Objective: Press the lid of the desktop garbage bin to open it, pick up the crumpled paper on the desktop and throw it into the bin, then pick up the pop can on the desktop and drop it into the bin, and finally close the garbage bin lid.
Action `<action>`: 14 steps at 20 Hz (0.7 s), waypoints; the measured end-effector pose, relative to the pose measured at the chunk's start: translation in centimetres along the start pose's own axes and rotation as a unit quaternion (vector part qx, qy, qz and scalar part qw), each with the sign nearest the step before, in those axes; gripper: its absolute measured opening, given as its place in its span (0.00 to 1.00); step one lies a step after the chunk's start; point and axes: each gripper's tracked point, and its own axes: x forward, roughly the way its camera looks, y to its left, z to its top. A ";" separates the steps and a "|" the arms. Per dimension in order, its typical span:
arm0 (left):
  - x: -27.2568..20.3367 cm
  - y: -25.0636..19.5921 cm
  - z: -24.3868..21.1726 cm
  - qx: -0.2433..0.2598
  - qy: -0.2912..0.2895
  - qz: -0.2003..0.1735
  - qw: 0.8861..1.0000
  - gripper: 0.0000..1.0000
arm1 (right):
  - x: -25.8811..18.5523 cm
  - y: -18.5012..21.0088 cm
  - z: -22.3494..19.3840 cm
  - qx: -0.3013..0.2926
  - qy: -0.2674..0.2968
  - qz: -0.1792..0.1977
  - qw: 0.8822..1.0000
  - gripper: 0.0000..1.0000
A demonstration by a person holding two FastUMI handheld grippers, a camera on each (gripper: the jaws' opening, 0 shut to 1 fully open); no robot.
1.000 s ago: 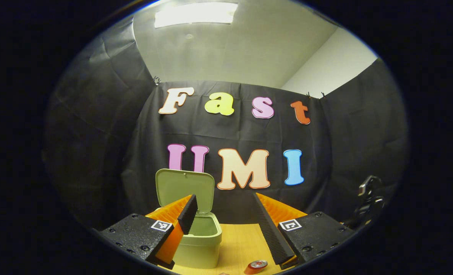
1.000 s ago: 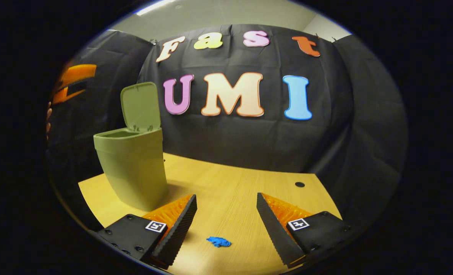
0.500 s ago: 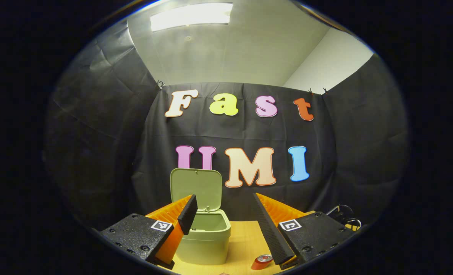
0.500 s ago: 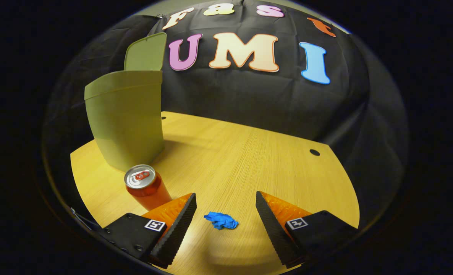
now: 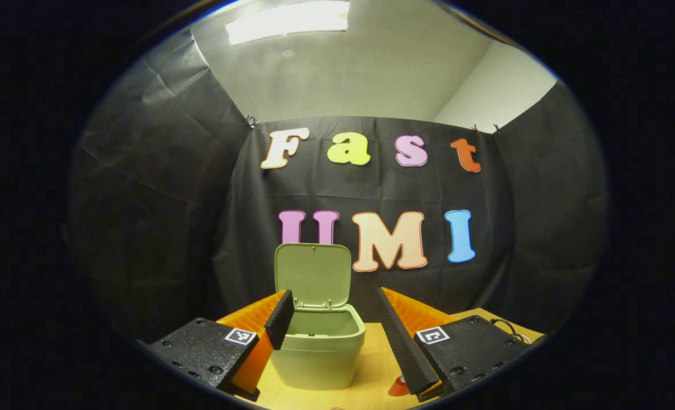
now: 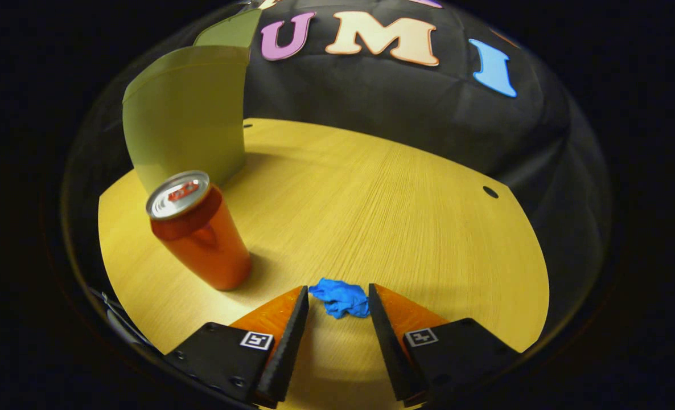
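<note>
The green bin [image 5: 317,347] stands on the wooden table with its lid [image 5: 313,276] swung upright. My left gripper [image 5: 334,291] hovers open above and in front of it, holding nothing. Just past its right finger shows a red sliver of the pop can [image 5: 398,387]. In the right gripper view, the blue crumpled paper [image 6: 340,297] lies on the table right between the tips of my right gripper [image 6: 337,289]. Its jaws are narrowed and flank the paper closely. The orange-red can [image 6: 198,233] stands upright to the left, in front of the bin [image 6: 184,114].
The wooden table [image 6: 400,199] stretches back to the black cloth wall and has a small dark hole [image 6: 490,192] at its far right. A black cable [image 5: 508,326] lies by the table's right edge in the left gripper view.
My right gripper came down and forward onto the blue paper and its jaws narrowed around it. The left gripper shifted left, so the bin now sits between its fingers.
</note>
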 end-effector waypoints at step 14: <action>1.9 1.3 -2.8 -0.008 0.014 -0.006 1.000 0.87 | -11.1 2.3 21.0 0.042 -0.219 0.061 0.973 0.27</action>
